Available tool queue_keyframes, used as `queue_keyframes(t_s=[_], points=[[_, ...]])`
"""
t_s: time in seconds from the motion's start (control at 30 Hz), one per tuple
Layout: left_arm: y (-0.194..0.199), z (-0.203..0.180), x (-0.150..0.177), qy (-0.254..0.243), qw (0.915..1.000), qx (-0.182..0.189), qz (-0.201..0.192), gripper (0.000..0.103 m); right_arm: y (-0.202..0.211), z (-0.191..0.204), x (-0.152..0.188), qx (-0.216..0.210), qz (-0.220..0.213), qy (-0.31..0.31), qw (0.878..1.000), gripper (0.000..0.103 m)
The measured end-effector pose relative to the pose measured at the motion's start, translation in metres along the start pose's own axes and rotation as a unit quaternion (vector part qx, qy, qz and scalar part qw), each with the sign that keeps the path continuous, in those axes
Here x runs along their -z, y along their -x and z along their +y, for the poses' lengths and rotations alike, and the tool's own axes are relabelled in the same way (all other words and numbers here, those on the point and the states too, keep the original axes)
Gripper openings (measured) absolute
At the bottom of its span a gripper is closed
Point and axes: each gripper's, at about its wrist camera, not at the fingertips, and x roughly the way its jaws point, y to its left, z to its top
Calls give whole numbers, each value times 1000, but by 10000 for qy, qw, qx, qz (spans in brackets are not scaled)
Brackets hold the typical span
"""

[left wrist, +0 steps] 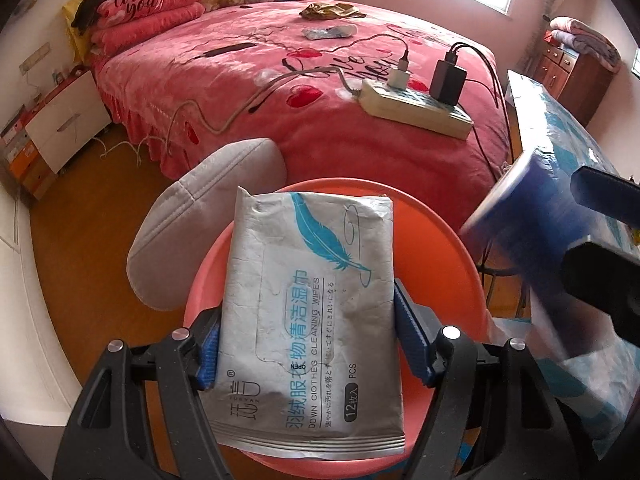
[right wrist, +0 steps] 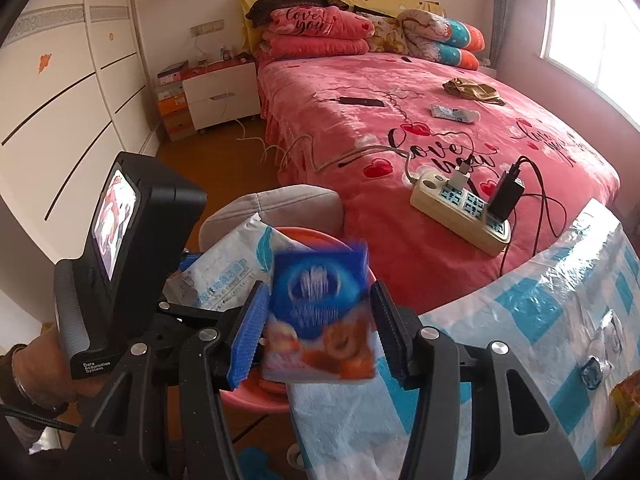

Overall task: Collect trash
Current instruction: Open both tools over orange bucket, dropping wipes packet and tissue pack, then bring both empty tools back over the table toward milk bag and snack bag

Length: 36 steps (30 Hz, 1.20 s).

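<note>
Two pieces of trash are in my tongs, one each side. My left tongs (left wrist: 308, 344) are clamped on a pack of clothes cleaning wipes (left wrist: 308, 312), the blue pads pressing its two long edges about halfway down, and the pack hangs over a red plastic basin (left wrist: 436, 248) beside a grey cushion (left wrist: 200, 220). It reads as a soft foil pouch, wrinkled and mostly flat, so I judge it light and floppy; the film looks slick, and an edge grip like this could let it buckle or slide. A hold across the flat faces near the sealed end would feel safer to me.

My right tongs (right wrist: 316, 328) are closed narrow on a small blue snack carton (right wrist: 320, 312), pads on its two side walls, held just above the basin's rim and beside the table (right wrist: 520, 320) with its blue-checked plastic cover. The carton is blurred, but it seems thin cardboard, probably empty: light, fairly stiff, easy to crush if I squeeze harder.

More wrappers lie well apart on the pink bed (right wrist: 360, 128), near a power strip (right wrist: 460, 216).
</note>
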Motion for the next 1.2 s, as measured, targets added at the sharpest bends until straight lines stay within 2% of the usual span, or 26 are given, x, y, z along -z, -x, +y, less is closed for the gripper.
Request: queue_keyframes(t_s=[0.07, 0.13, 0.23, 0.3, 0.7, 1.07, 1.1, 1.2], points=[[-3, 2, 0, 29, 10000, -25, 43, 76, -1, 0, -1, 50, -23, 25, 10000, 57], [-6, 4, 1, 43, 9999, -81, 107, 78, 0, -1, 0, 152, -65, 35, 9999, 73], [-7, 5, 2, 34, 9997, -176, 164, 80, 8, -6, 5, 343, -173, -69, 9992, 89], [-5, 4, 1, 31, 9996, -234, 141, 86, 15, -13, 8, 432, -212, -191, 9987, 89], [10, -15, -6, -181, 9996, -200, -55, 88, 51, -46, 42, 1241, -379, -575, 9899, 92], [32, -50, -13, -579, 9978, -132, -285, 88, 86, -61, 75, 1530, -548, -913, 9825, 92], [35, -55, -14, -649, 9973, -126, -306, 88, 90, -62, 78, 1541, -582, -969, 9816, 95], [41, -67, -16, -803, 9960, -125, -359, 89, 101, -66, 84, 1512, -697, -1137, 9795, 95]])
